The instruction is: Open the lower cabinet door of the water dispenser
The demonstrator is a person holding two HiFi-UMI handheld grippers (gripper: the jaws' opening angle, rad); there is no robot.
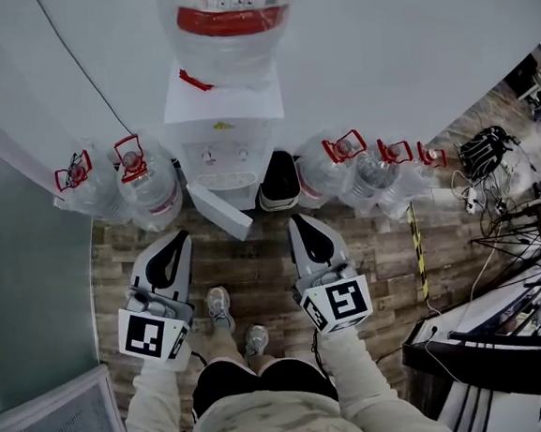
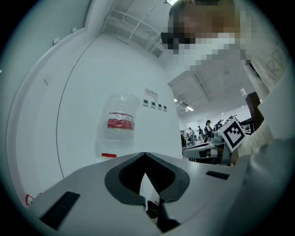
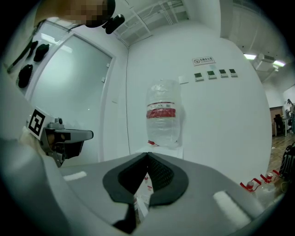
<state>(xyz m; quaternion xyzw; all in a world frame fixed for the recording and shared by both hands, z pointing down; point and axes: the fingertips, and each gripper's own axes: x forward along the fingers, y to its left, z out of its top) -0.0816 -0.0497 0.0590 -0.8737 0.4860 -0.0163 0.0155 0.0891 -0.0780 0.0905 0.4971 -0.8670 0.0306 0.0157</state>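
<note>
The white water dispenser (image 1: 225, 130) stands against the wall with a clear bottle (image 1: 230, 16) on top. Its lower cabinet door (image 1: 221, 212) stands swung out toward the left front. Both grippers are held level in front of it, clear of the door. My left gripper (image 1: 180, 235) is shut and empty, left of the door's edge. The right gripper (image 1: 294, 219) is shut and empty too, to the door's right. The left gripper view shows the closed jaws of the left gripper (image 2: 145, 154) below the bottle (image 2: 117, 124). The right gripper view shows the right gripper (image 3: 147, 154) under the bottle (image 3: 162, 120).
Spare water jugs (image 1: 145, 184) stand left of the dispenser and more jugs (image 1: 356, 170) right of it. A black bin (image 1: 279, 181) sits beside the cabinet. Cables (image 1: 491, 153) and a desk (image 1: 488, 332) fill the right. A glass wall (image 1: 22, 279) runs along the left.
</note>
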